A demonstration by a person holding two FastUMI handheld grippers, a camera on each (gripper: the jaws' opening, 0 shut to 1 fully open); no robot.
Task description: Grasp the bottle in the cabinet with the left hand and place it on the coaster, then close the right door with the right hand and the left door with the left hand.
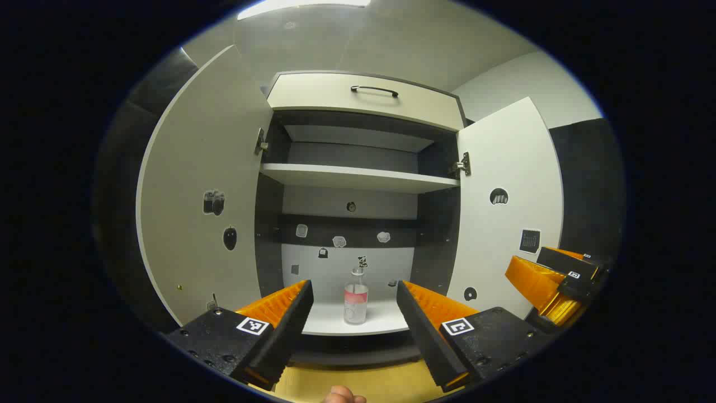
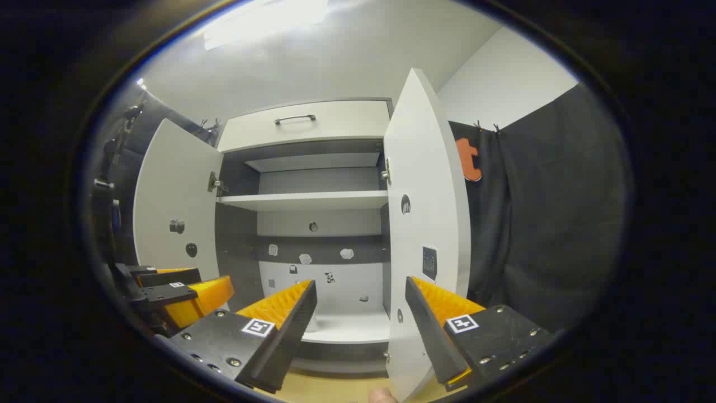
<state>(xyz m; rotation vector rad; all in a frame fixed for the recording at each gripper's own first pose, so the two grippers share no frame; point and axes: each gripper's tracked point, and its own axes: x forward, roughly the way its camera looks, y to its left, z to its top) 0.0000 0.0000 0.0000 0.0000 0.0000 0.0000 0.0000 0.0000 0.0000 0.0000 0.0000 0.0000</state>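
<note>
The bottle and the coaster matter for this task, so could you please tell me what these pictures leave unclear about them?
- Bottle, left gripper view: too small to tell its label or fill level.
- Same bottle, right gripper view: the right gripper's own left finger covers that part of the cabinet floor.
- Coaster: its place cannot be made out; the low surface in front is cut off by the edge.

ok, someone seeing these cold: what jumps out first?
The white cabinet with both doors swung wide open, dark interior dotted with small stickers. Then the small clear bottle with a pinkish label, standing upright and alone on the bottom shelf, framed between the open jaws of the left gripper. In the right gripper view, the white right door stands edge-on just ahead of the right gripper, also open.
</note>
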